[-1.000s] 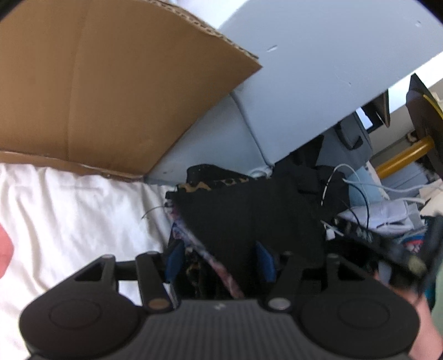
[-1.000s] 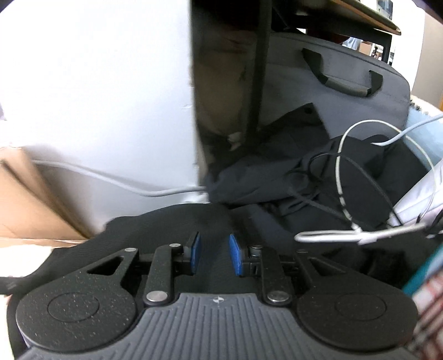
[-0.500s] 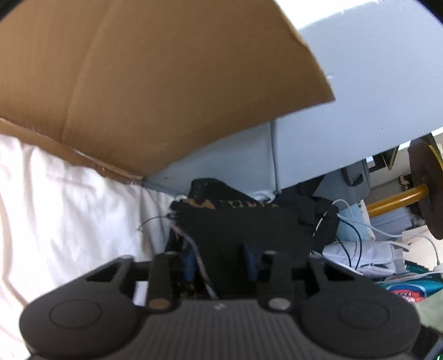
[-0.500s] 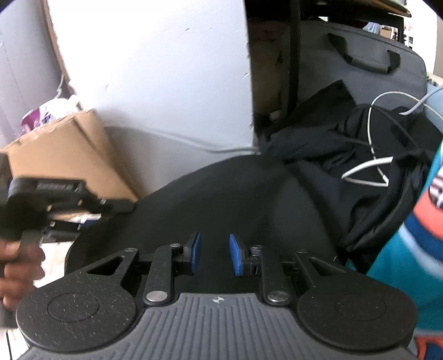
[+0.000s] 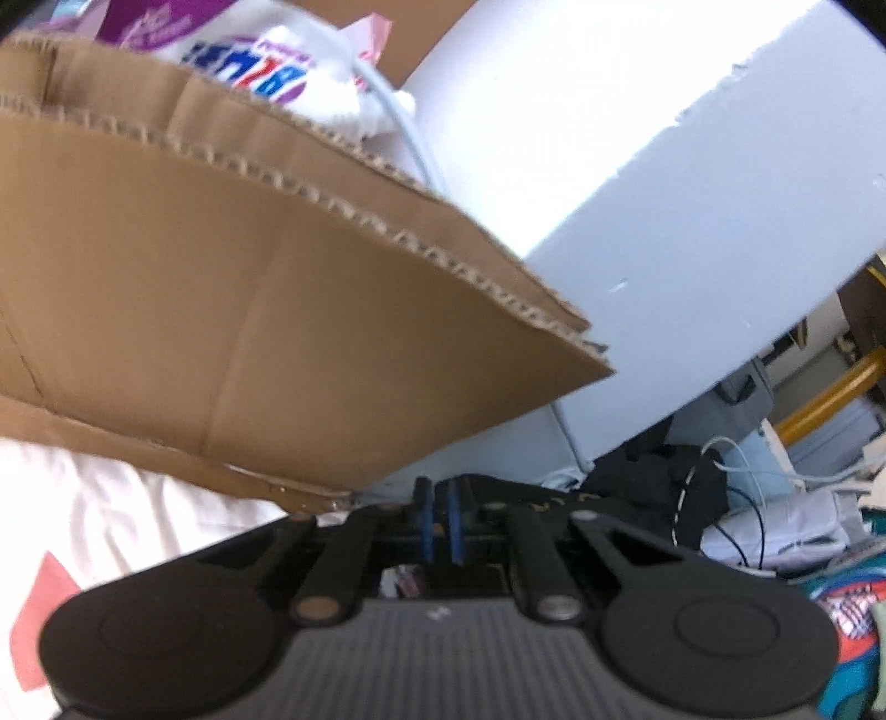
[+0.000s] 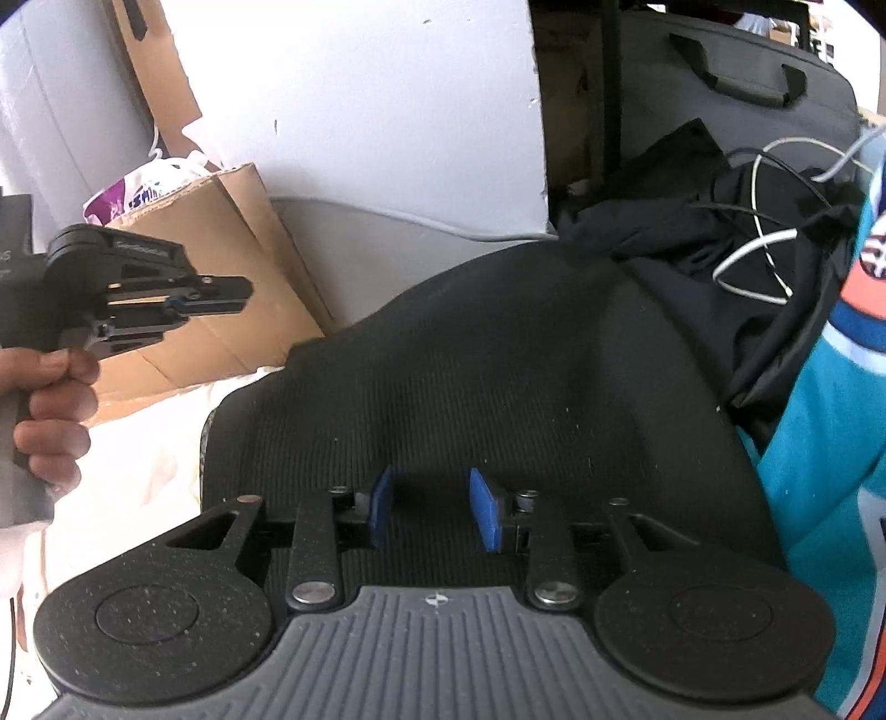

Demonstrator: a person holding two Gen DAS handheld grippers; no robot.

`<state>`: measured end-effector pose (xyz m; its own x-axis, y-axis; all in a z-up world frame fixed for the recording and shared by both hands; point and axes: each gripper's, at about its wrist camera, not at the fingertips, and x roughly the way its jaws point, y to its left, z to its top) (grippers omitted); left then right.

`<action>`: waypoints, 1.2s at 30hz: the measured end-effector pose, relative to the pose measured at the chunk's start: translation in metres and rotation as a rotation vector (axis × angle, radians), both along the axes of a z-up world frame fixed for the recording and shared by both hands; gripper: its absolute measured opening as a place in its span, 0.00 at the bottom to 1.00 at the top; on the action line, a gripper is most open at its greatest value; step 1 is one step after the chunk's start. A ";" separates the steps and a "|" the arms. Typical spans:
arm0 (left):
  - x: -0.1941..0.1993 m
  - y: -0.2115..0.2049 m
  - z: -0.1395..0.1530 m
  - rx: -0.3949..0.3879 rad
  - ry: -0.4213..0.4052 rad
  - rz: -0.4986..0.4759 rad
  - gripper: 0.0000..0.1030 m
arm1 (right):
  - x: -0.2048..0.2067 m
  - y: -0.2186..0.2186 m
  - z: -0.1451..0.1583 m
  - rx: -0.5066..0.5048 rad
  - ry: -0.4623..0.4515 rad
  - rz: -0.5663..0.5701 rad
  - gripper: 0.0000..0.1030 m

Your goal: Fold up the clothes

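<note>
A black ribbed garment lies spread on the white sheet, right in front of my right gripper. Its jaws are opening just above the cloth; the blue pads stand apart and press on nothing. In the right wrist view my left gripper hangs at the left in a person's hand, off the garment, shut and empty. In the left wrist view my left gripper shows its blue pads nearly together, with an edge of the black garment behind them.
A cardboard box with a plastic bag in it stands close on the left. Behind it rises a pale wall panel. Dark clothes tangled with cables, a grey bag and a teal jersey crowd the right.
My left gripper's jaws closed and it lifted off the black garment toward the cardboard box. My right gripper swung left over the garment and its pads spread wider.
</note>
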<state>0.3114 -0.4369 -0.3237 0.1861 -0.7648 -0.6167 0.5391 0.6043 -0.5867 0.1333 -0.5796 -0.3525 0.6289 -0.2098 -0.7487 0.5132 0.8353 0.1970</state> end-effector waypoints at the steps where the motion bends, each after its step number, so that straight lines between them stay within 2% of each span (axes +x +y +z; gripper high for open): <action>1: -0.002 0.001 0.003 0.001 -0.007 -0.012 0.07 | -0.002 0.000 0.001 0.007 -0.004 -0.004 0.37; 6: -0.025 0.001 0.021 0.014 -0.035 -0.077 0.16 | -0.009 0.001 0.006 0.009 -0.017 -0.003 0.38; 8: -0.037 -0.003 0.026 0.034 -0.049 -0.103 0.24 | -0.013 0.001 0.007 0.004 -0.022 -0.011 0.39; 10: -0.053 -0.004 0.030 0.053 -0.078 -0.134 0.24 | -0.017 0.001 0.008 -0.015 -0.026 -0.022 0.42; 15: -0.093 -0.003 0.038 0.014 -0.081 -0.243 0.24 | -0.022 0.000 0.008 -0.041 -0.020 -0.016 0.42; 19: -0.112 -0.007 0.028 0.064 -0.123 -0.293 0.24 | -0.022 0.003 0.003 -0.072 -0.013 0.010 0.42; 21: -0.110 -0.009 0.014 0.100 -0.113 -0.278 0.22 | -0.022 0.001 -0.001 -0.063 -0.016 0.015 0.42; 23: -0.107 -0.011 0.001 0.123 -0.096 -0.262 0.09 | -0.023 -0.001 -0.006 -0.074 -0.007 0.015 0.42; 26: -0.106 -0.011 -0.010 0.140 -0.114 -0.261 0.07 | -0.027 -0.007 -0.015 -0.102 0.020 0.001 0.45; 28: -0.105 -0.013 -0.016 0.162 -0.135 -0.261 0.03 | -0.033 -0.013 -0.019 -0.108 0.030 -0.027 0.59; 30: -0.105 -0.013 -0.018 0.183 -0.157 -0.255 0.03 | -0.041 -0.021 -0.024 -0.102 0.029 -0.054 0.63; 36: -0.113 -0.005 -0.013 0.233 -0.241 -0.266 0.03 | -0.058 -0.031 -0.030 -0.120 0.057 -0.081 0.63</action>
<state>0.1985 -0.4421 -0.3368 0.1612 -0.6512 -0.7416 0.7989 0.5273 -0.2894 0.0754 -0.6107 -0.3821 0.5638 -0.3479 -0.7491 0.5873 0.8066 0.0674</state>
